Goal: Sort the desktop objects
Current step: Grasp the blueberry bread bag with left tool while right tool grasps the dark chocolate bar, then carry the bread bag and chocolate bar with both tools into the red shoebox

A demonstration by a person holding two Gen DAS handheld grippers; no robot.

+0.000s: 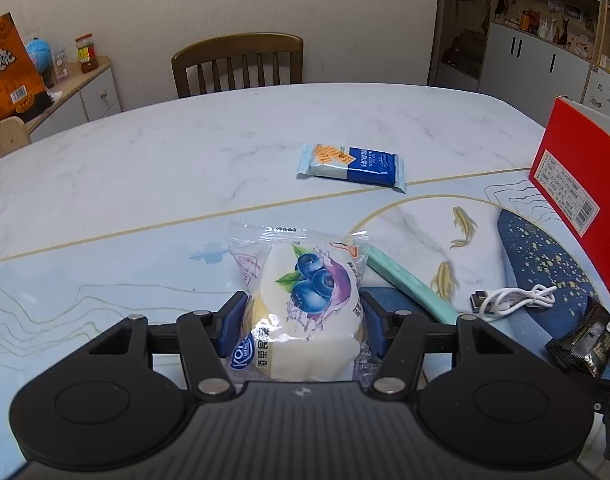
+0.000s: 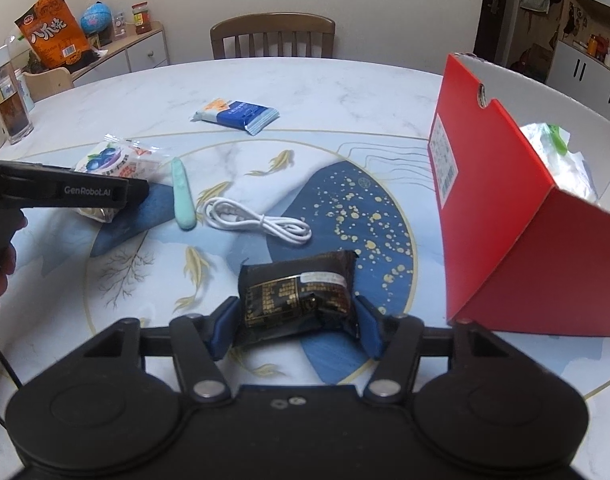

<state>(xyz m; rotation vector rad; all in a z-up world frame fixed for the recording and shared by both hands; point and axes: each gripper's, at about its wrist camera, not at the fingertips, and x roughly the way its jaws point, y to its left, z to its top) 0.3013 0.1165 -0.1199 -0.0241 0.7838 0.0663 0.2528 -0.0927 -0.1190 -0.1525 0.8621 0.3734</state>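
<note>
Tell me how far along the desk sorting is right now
Early. Done: only a white bag lies in the red box. In hand: the left gripper is closed on the blueberry snack pack, and the right gripper brackets the black snack packet. Left on the table: the blue biscuit pack, the mint green stick and the white cable.

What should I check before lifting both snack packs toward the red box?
1. Left gripper pads on both sides of the blueberry pack: ok.
2. Right gripper around the black pack: ok.
3. Grip firm enough to lift: cannot tell.
4. Red box open on top: ok.
5. White cable lying apart from both packs: ok.
6. Room left in the box beside the white bag: cannot tell.
</note>
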